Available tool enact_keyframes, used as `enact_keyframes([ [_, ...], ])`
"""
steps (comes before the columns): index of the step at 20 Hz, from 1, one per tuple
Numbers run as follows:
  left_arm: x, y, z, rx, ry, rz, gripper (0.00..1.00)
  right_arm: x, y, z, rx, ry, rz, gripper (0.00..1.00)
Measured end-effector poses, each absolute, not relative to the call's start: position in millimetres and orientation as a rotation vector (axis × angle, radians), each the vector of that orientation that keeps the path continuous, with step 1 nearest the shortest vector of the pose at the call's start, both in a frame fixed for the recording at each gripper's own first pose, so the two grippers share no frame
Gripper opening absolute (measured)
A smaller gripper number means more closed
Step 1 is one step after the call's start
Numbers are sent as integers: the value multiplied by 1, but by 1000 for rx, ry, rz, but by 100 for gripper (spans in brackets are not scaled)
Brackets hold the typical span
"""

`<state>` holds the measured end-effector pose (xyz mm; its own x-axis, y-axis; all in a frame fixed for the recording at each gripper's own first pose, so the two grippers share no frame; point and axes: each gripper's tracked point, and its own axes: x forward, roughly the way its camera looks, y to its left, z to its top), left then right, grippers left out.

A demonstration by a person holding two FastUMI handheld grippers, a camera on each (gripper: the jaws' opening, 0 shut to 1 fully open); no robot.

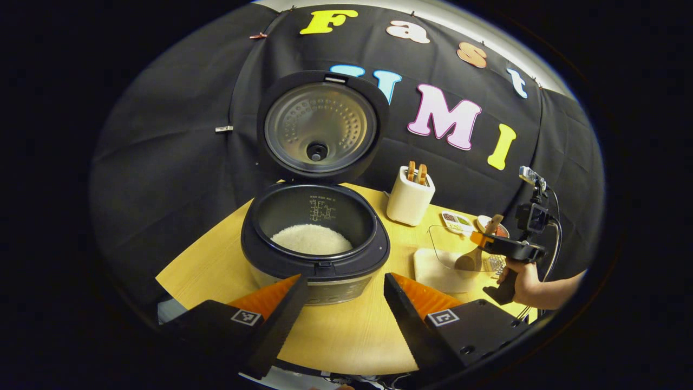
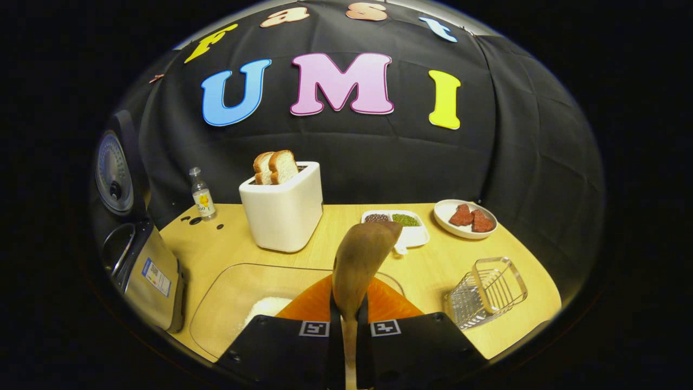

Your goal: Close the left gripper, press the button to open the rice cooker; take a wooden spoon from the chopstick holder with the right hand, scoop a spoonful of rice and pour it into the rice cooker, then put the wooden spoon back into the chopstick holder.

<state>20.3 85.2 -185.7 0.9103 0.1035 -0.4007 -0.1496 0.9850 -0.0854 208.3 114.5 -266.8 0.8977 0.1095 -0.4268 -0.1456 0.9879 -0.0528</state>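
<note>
The rice cooker [image 1: 314,254] stands open with its lid [image 1: 319,127] upright and white rice [image 1: 311,239] in the pot. My left gripper [image 1: 345,279] is open just in front of the cooker and holds nothing. My right gripper [image 2: 346,311] is shut on the handle of a wooden spoon [image 2: 360,260]. In the left gripper view that right gripper [image 1: 490,242], held by a hand [image 1: 522,281], keeps the wooden spoon [image 1: 470,261] tilted down into a glass bowl [image 1: 446,246]. The glass bowl [image 2: 238,292] holds some rice [image 2: 266,309]. A wire chopstick holder [image 2: 487,292] lies to the right.
A white toaster [image 2: 281,211] with bread stands mid-table behind the bowl. A small bottle [image 2: 202,196] is at the back left. A two-part dish of beans [image 2: 400,222] and a plate of red pieces [image 2: 465,219] sit at the back right. The rice cooker's side [image 2: 151,276] is close on the left.
</note>
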Motion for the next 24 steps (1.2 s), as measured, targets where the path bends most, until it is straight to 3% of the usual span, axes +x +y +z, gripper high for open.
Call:
enact_keyframes([
  [7, 19, 97, -184, -118, 407, 152, 96, 193, 170, -280, 96, 560, 189, 12],
  [18, 22, 109, -179, -163, 383, 182, 96, 196, 176, -287, 389, 727, 113, 13],
  [24, 25, 113, -171, -139, 367, 178, 95, 199, 168, -273, 521, 740, 96, 13],
])
